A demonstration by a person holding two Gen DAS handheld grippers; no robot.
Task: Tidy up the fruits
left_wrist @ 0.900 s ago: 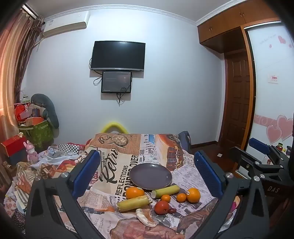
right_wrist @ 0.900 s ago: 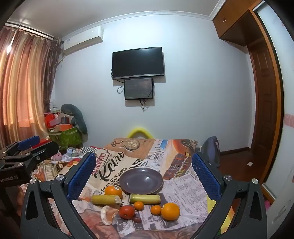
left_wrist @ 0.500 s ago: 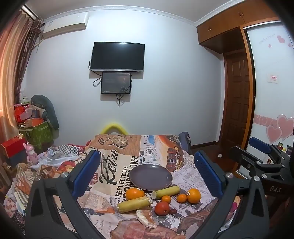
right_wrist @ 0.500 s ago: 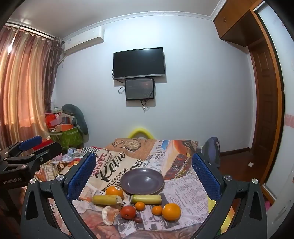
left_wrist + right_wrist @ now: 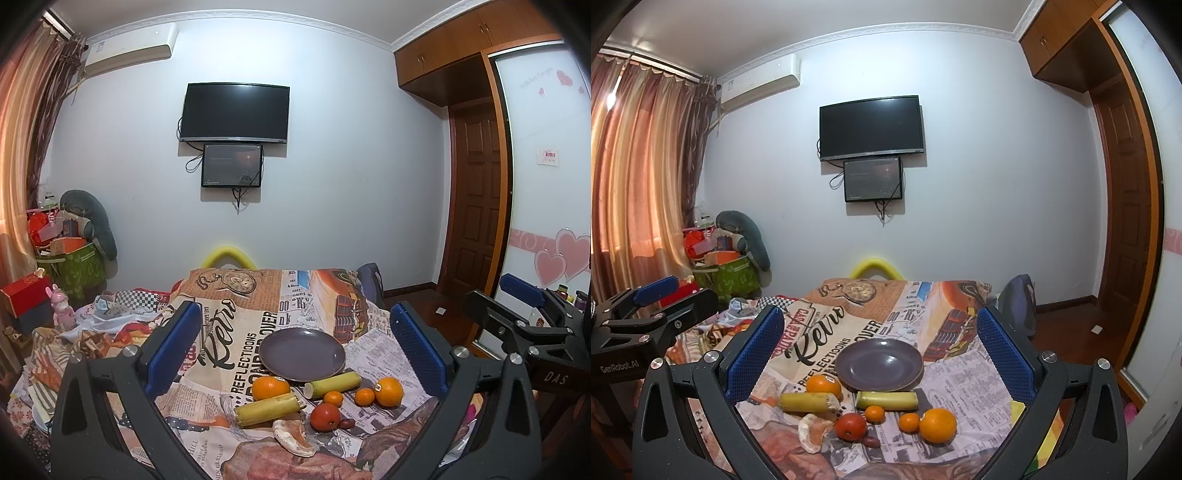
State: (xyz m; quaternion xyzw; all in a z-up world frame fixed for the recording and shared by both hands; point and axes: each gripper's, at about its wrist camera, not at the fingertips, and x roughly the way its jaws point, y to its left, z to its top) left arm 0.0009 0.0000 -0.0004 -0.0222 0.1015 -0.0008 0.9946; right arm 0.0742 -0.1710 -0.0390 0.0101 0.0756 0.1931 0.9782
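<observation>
Almost no shift: left gripper (image 5: 295, 347) and right gripper (image 5: 881, 347) level above the fruit (both spread wide, empty).

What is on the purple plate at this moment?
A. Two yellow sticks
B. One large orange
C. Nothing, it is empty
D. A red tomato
C: the purple plate shows only its bare surface, and every fruit, such as the large orange and the red tomato, lies on the printed cloth in front of it.

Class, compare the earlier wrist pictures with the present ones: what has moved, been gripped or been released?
Nothing visibly changed. The left claw and right claw remain open and hold nothing; the plate is still bare, and the oranges, tomato and yellow-green stalks lie where they were.
</observation>
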